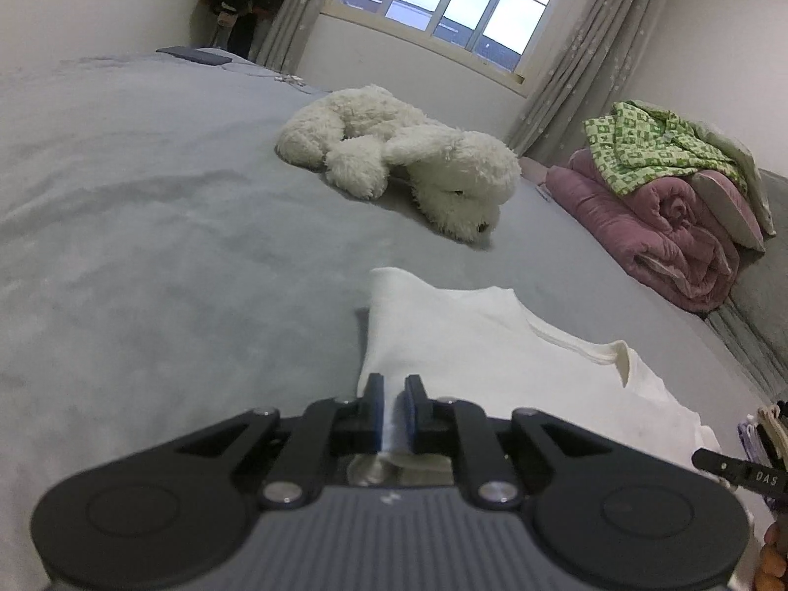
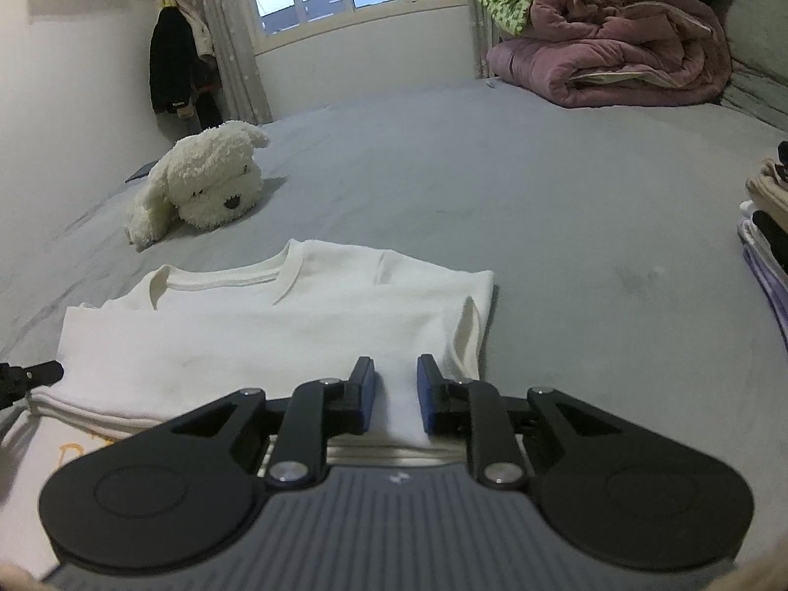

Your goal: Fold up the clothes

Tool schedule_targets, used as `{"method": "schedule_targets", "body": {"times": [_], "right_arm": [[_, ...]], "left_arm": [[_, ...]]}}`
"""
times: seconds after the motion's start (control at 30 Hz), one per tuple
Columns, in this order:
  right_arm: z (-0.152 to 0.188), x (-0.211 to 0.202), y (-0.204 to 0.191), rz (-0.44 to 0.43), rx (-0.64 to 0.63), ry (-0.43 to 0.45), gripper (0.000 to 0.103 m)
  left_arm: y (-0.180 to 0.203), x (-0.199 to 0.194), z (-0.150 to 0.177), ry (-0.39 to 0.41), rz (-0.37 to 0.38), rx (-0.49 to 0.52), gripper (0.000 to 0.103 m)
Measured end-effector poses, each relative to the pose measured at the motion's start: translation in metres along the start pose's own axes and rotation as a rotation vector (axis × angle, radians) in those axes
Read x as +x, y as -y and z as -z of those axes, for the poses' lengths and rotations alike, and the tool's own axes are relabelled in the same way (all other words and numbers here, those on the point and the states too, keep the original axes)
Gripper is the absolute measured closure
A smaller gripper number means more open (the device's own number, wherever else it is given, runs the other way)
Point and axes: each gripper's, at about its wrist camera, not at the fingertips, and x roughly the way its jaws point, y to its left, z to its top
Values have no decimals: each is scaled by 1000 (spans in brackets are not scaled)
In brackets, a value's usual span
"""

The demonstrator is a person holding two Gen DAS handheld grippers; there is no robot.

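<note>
A white T-shirt (image 2: 276, 330) lies partly folded on the grey bed, collar away from me; it also shows in the left wrist view (image 1: 473, 340). My left gripper (image 1: 394, 389) is at the shirt's left edge, its jaws nearly closed with white fabric pinched between the blue pads. My right gripper (image 2: 396, 379) is at the shirt's right near edge, its jaws a little apart with a fold of white fabric between them. The tip of the left gripper shows at the left edge of the right wrist view (image 2: 29, 374).
A white plush dog (image 1: 404, 157) lies on the bed (image 1: 147, 246) beyond the shirt. A rolled pink quilt (image 2: 620, 44) with a green patterned cloth (image 1: 655, 147) sits at the far right. A stack of folded clothes (image 2: 768, 246) is at the right edge.
</note>
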Motion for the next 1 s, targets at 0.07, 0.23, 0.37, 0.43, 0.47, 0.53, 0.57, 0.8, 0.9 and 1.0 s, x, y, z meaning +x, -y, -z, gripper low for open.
{"method": "schedule_targets", "body": {"times": [0.07, 0.23, 0.37, 0.43, 0.47, 0.53, 0.57, 0.8, 0.9, 1.0], "right_arm": [[-2, -7, -1, -5, 16, -1, 82], [-3, -30, -4, -23, 48, 3, 59], [4, -53, -6, -21, 32, -7, 52], [8, -62, -5, -18, 39, -22, 50], [10, -66, -3, -14, 47, -26, 50], [14, -74, 0, -5, 65, -33, 50], [16, -79, 1, 1, 78, -33, 50], [24, -108, 15, 15, 162, -53, 49], [28, -122, 17, 4, 167, -71, 48], [28, -132, 18, -22, 173, -114, 48]], "left_arm": [[0, -1, -2, -1, 0, -12, 92], [6, -9, -7, -15, -54, -59, 62], [19, -25, -9, -33, -56, -45, 54], [26, -34, -8, -47, -55, -23, 45], [30, -38, -7, -57, -54, -5, 41], [38, -47, -4, -76, -51, 31, 38], [42, -52, -2, -86, -50, 49, 36], [46, -81, 15, -197, -61, 88, 29], [41, -93, 21, -237, -67, 79, 29], [36, -106, 28, -277, -73, 71, 29]]}}
